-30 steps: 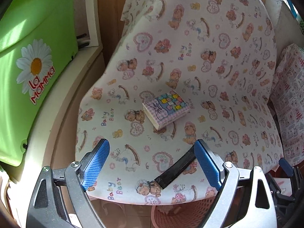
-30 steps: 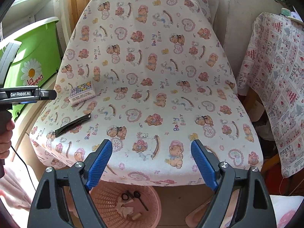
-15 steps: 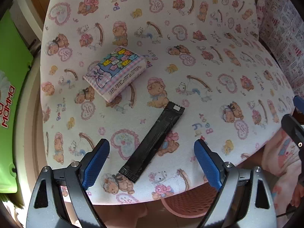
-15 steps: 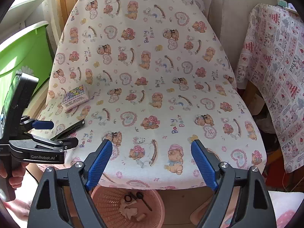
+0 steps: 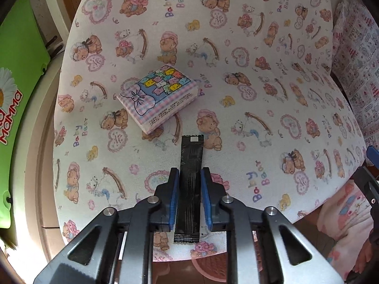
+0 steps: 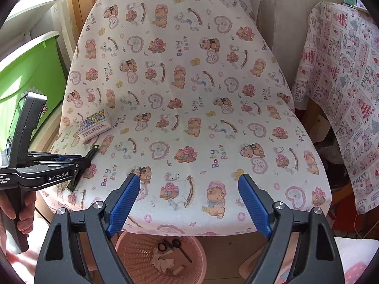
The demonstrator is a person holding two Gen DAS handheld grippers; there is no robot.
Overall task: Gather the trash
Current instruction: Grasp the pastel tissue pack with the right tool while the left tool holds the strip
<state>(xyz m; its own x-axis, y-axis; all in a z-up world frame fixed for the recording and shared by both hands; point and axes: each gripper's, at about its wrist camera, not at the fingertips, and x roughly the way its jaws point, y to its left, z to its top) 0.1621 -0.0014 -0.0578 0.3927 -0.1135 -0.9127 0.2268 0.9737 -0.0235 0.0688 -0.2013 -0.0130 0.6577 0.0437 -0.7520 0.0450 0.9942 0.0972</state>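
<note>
A long black wrapper (image 5: 190,177) lies on the bear-print seat cover (image 5: 260,90). My left gripper (image 5: 189,177) is shut on the black wrapper, its blue pads on both sides of it. It also shows in the right wrist view (image 6: 78,159), at the seat's left edge. A pastel tissue pack (image 5: 158,94) lies just beyond the wrapper, also seen in the right wrist view (image 6: 94,125). My right gripper (image 6: 187,194) is open and empty above the seat's front edge. A pink basket (image 6: 161,258) with scraps stands below it on the floor.
A green plastic bin (image 6: 28,71) stands left of the seat, also in the left wrist view (image 5: 16,94). A print cloth (image 6: 343,94) hangs at the right. A wooden panel (image 6: 80,4) is behind the seat.
My left gripper swung down over the black wrapper, lined up with it and closed on it. My right gripper stayed open and nearly still.
</note>
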